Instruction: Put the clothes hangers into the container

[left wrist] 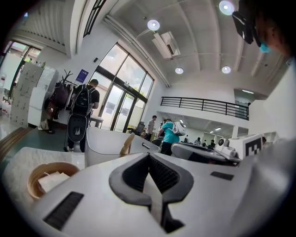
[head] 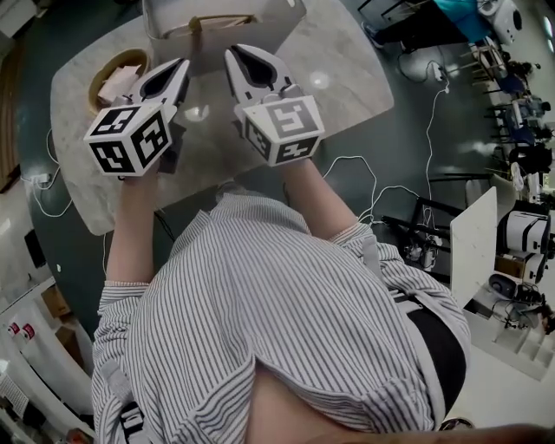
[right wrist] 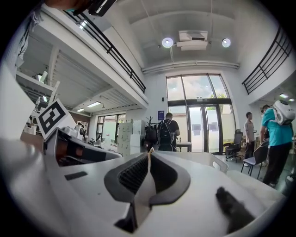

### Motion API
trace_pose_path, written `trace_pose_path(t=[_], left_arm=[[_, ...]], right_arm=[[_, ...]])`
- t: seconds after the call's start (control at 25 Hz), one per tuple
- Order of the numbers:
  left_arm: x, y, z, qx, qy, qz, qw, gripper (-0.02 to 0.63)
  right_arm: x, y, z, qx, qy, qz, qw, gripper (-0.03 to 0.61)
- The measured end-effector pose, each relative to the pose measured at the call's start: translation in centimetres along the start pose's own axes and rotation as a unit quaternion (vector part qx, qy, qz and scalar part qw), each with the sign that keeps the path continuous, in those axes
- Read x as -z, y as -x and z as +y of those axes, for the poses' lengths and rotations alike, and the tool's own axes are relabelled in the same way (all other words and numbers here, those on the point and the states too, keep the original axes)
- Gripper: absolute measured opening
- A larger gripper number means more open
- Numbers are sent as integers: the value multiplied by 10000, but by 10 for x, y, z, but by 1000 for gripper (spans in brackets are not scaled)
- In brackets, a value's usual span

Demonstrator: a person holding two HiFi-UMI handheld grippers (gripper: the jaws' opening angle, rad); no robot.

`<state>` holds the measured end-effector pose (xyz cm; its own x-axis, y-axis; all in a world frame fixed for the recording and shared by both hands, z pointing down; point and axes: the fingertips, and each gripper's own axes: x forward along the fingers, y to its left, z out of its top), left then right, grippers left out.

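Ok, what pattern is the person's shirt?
Thin dark-and-white stripes on the shirt, clearest in the head view.

White container (head: pixel 279 28) at twelve o'clock, tan hanger (head: pixel 221 21) inside. Counter (head: pixel 347 78) pale grey marbling; tan woven bowl (head: pixel 128 57) at ten o'clock. Left gripper (head: pixel 183 63) and right gripper (head: pixel 232 53) white, dark grey lining, black-and-white marker cubes. Shirt (head: pixel 277 329) fine grey-white stripes.

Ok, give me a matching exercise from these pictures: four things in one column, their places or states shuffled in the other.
Things:
1. white container
2. wooden clothes hanger
3. woven bowl
4. right hand-held gripper

Places or states:
A. jaws shut, nothing between them
B. near the left edge of the table, paper inside
C. at the table's far edge
D. lying in the container

Pairs: 1-C, 2-D, 3-B, 4-A
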<state>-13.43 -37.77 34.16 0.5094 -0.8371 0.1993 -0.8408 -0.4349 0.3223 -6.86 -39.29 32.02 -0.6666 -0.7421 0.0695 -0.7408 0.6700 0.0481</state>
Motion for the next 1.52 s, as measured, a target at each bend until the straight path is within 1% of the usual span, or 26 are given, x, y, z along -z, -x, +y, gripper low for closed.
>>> trace_pose_path(t=[0.12, 0.24, 0.48, 0.6, 0.72, 0.88, 1.16, 1.36, 1.52], left_arm=[[7, 19, -11, 66, 46, -38, 10000, 11], [10, 43, -22, 97, 97, -243, 9996, 11], [14, 85, -41, 87, 65, -487, 9988, 11], [18, 102, -46, 87, 109, -588, 9982, 11], [27, 117, -50, 95, 109, -565, 9983, 11], [42, 126, -52, 95, 101, -437, 9989, 11], [65, 136, -72, 99, 179, -278, 9994, 11], [74, 132, -78, 35, 195, -256, 9995, 11], [76, 124, -82, -30, 176, -215, 9996, 11]], right_arm=[[5, 20, 16, -27, -39, 55, 10000, 17], [10, 42, 33, -14, -68, 105, 9999, 15], [16, 71, 68, -188, 49, 211, 9996, 14], [17, 80, 84, -216, 110, 267, 9993, 14], [17, 90, 96, -222, 128, 261, 9993, 14], [19, 104, 106, -166, 22, 300, 9994, 14], [31, 127, 107, -196, -77, 456, 9987, 14], [37, 125, 111, -439, -140, 500, 9977, 14], [33, 123, 108, -703, 16, 534, 9961, 14]])
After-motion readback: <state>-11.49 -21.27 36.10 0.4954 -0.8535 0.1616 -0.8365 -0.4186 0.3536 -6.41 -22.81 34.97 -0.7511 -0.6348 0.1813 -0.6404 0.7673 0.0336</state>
